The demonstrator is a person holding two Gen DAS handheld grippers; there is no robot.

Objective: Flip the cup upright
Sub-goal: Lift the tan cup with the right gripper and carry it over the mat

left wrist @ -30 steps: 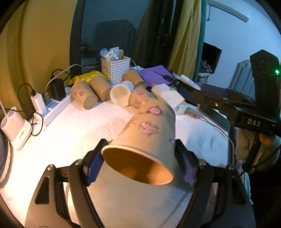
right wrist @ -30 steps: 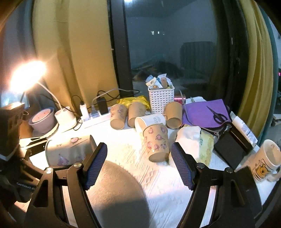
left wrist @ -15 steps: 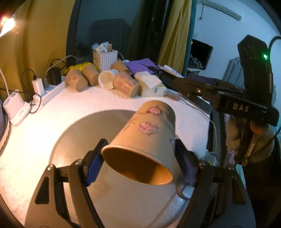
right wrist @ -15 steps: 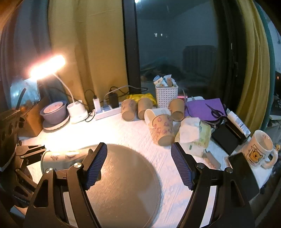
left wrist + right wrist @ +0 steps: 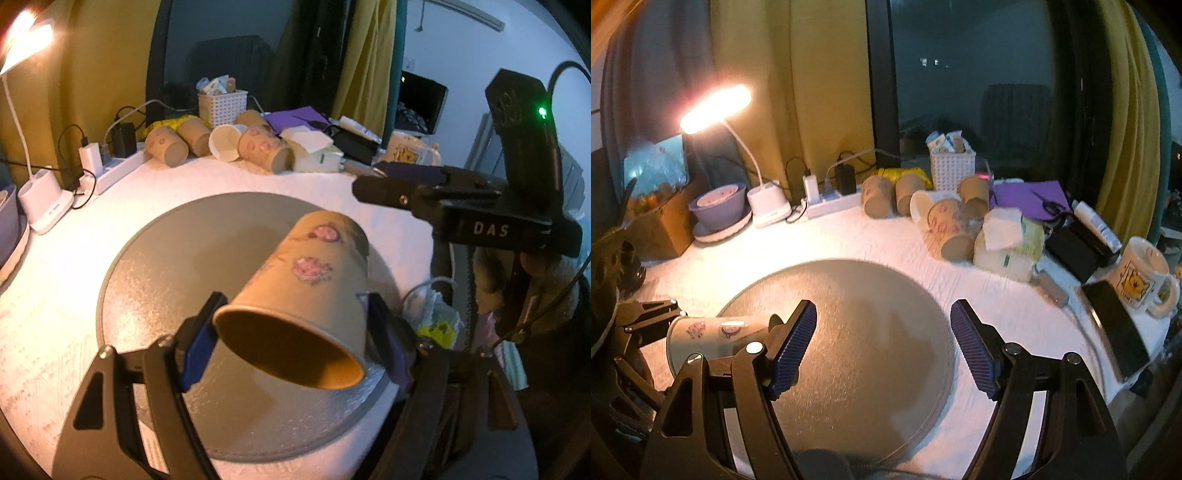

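While the left gripper [image 5: 291,332] clamps the cup [image 5: 306,295] sideways over the grey mat [image 5: 166,266], ready to tip it upright, the right gripper [image 5: 882,343] waits spread wide, empty.

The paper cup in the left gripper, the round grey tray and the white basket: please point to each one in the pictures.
paper cup [image 5: 306,280], left wrist view, on its side wall.
round grey tray [image 5: 871,295], right wrist view, on its bare surface.
white basket [image 5: 951,170], right wrist view, on its front wall.

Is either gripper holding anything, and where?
Left gripper grips the paper cup by its sides near the open rim. Right gripper is open, empty.
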